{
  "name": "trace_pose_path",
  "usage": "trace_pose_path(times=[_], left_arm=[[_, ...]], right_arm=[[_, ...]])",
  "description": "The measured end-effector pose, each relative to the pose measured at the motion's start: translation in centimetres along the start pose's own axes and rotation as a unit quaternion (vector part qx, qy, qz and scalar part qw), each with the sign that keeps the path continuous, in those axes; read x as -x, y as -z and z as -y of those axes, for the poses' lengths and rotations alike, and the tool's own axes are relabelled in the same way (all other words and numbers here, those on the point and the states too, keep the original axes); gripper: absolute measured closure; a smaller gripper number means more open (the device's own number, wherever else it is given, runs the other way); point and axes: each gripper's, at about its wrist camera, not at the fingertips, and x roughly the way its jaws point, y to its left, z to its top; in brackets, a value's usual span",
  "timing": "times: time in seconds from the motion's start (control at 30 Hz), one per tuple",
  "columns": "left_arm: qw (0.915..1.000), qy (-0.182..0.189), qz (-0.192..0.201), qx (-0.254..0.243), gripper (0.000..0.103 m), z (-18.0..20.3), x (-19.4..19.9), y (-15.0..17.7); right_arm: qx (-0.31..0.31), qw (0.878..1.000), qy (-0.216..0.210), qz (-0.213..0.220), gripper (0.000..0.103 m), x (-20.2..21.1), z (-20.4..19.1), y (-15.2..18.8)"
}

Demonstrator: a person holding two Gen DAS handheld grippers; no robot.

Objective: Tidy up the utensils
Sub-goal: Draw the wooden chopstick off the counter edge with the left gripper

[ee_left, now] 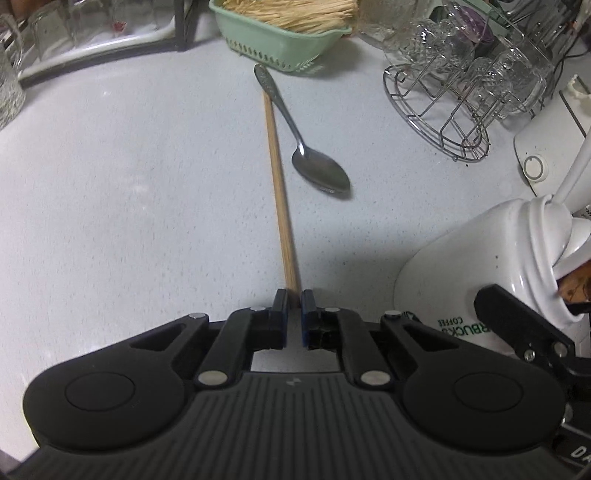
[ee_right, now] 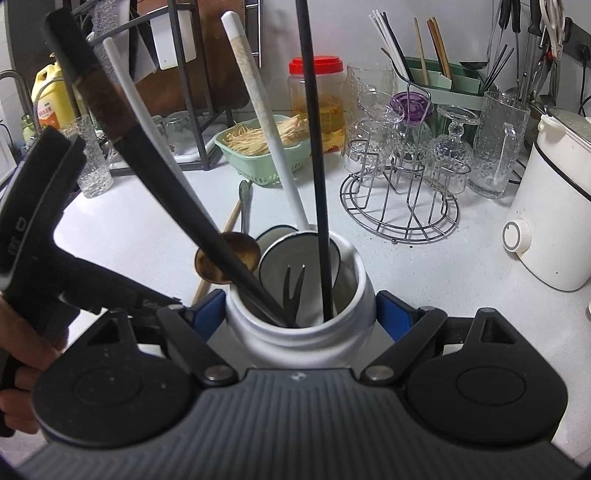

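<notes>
A wooden chopstick (ee_left: 279, 184) lies on the white counter, pointing away from me. My left gripper (ee_left: 294, 301) is shut on its near end. A metal spoon (ee_left: 306, 147) lies beside the chopstick, its handle crossing the chopstick's far end. My right gripper (ee_right: 300, 314) is shut on the white utensil jar (ee_right: 295, 332), one blue pad on each side of its neck. The jar (ee_left: 480, 269) holds several utensils: a black-handled one (ee_right: 155, 177), white-handled ladles (ee_right: 266, 122), a thin black rod (ee_right: 314, 147) and a fork (ee_right: 291, 288). The chopstick (ee_right: 231, 221) and spoon (ee_right: 244, 199) show behind the jar.
A green basket (ee_left: 280, 33) of thin sticks stands at the far end of the counter. A wire rack (ee_right: 399, 199) with upturned glasses is at the right. A white cooker (ee_right: 554, 206) stands far right. A dish rack (ee_right: 177, 92) and glasses are at the left.
</notes>
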Motion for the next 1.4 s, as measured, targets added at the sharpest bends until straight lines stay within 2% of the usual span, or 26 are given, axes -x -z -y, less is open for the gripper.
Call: trace_pose_path(times=[0.47,0.93,1.2,1.4], left_arm=[[0.9996,-0.003,-0.018,0.019,0.096,-1.5,3.6,5.3],[0.9971,0.032,-0.039,0.057,0.096,-4.7,8.3,10.6],[0.9953,0.046,-0.066,0.054,0.096,-5.8,9.0,13.8],[0.9956,0.040,-0.065,0.055,0.096,-6.6,8.9,15.2]], right_arm=[[0.019,1.000,-0.017,0.009,0.013,0.0,-0.1,0.1],[0.026,0.999,-0.026,0.009,0.013,-0.7,-1.7,-0.3],[0.026,0.999,-0.023,0.007,0.013,-0.9,-2.4,-0.4],[0.026,0.999,-0.022,0.007,0.013,-0.9,-2.9,-0.3]])
